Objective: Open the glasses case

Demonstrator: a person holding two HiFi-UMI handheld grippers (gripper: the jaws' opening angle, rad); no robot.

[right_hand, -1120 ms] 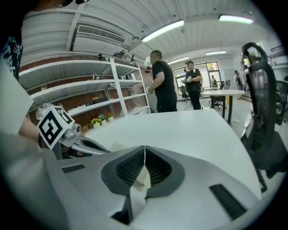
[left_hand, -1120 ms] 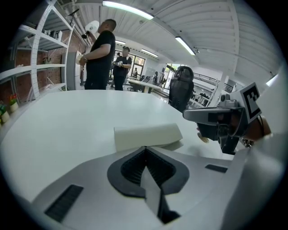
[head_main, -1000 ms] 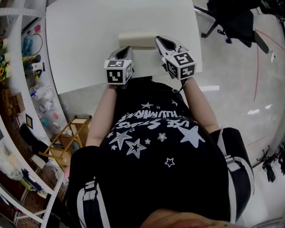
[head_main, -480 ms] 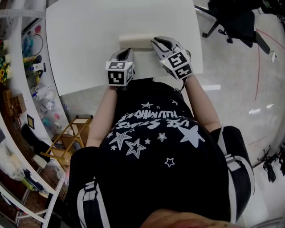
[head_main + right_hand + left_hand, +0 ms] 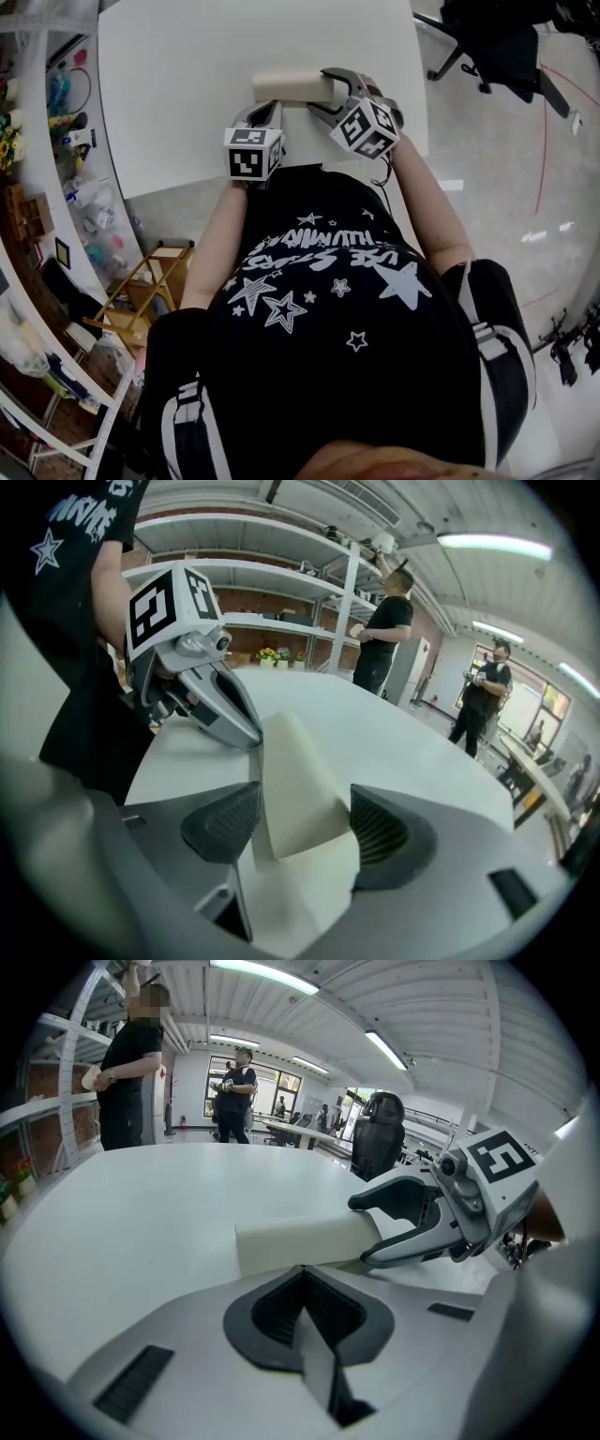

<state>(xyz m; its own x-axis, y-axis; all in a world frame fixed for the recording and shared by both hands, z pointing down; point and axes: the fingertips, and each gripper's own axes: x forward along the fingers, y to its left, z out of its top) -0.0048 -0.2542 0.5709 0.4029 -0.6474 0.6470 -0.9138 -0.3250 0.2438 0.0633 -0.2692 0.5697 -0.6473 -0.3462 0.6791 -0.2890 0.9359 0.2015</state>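
A cream glasses case [image 5: 291, 86] lies closed on the white table [image 5: 178, 66], close to its near edge. My right gripper [image 5: 330, 91] has rolled onto its side at the case's right end. Its jaws have just been opening and now stand wide, with that end [image 5: 298, 785] between the pads and a gap on one side. The right gripper view shows my right gripper [image 5: 305, 822] astride the case. My left gripper [image 5: 267, 112] is shut on nothing, its tip [image 5: 251, 738] against the case's near side. In the left gripper view the case [image 5: 300, 1241] lies just past my left gripper [image 5: 302, 1274].
The table's near edge runs right under both grippers, against the person's body. Shelving with clutter [image 5: 56, 122] stands to the left and an office chair [image 5: 487, 47] to the right. Two people [image 5: 131, 1063] [image 5: 384, 630] stand beyond the table's far side.
The right gripper has shifted left onto the case's right end, rolled sideways and opened its jaws around it. The left gripper and the case have stayed put.
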